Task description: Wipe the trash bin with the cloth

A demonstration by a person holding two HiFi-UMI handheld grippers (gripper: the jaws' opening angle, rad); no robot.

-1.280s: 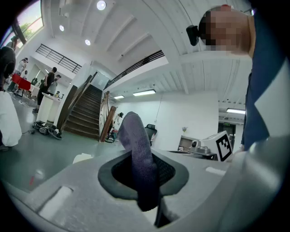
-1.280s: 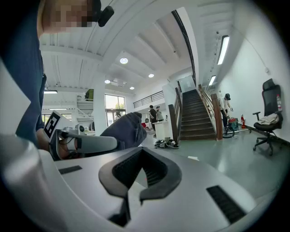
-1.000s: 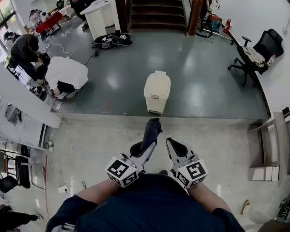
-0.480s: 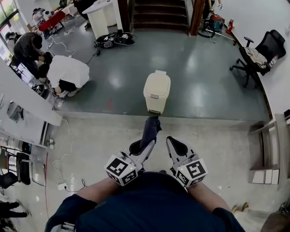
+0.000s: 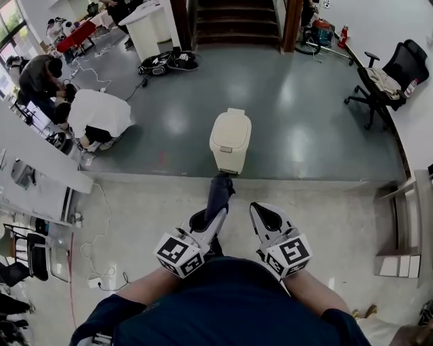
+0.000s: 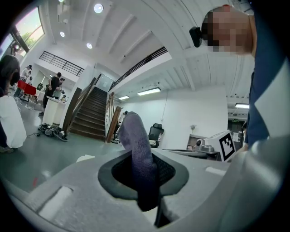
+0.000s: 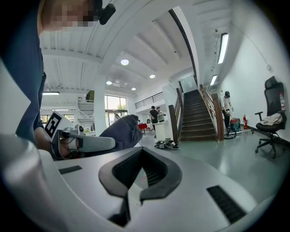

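A cream trash bin (image 5: 230,140) with its lid down stands on the green floor straight ahead. My left gripper (image 5: 206,219) is shut on a dark blue-grey cloth (image 5: 218,194), which sticks up from the jaws. The cloth's tip reaches the bin's base in the head view. In the left gripper view the cloth (image 6: 137,152) rises between the black pads, and the bin's lid (image 6: 85,158) peeks over the jaw. My right gripper (image 5: 265,217) is beside the left one, shut and holding nothing. The right gripper view shows its jaws (image 7: 136,190) closed, with the cloth (image 7: 120,131) to the left.
A seam (image 5: 304,180) divides the green floor from the beige floor under me. People (image 5: 98,115) crouch at the left beside a white counter (image 5: 40,165). An office chair (image 5: 392,78) stands at the right, stairs (image 5: 233,20) lie far ahead, and cables (image 5: 95,243) trail at the lower left.
Both grippers and the cloth have drifted slightly left and toward the bin, so the cloth's tip now lines up with the bin's base. The jaws have not changed.
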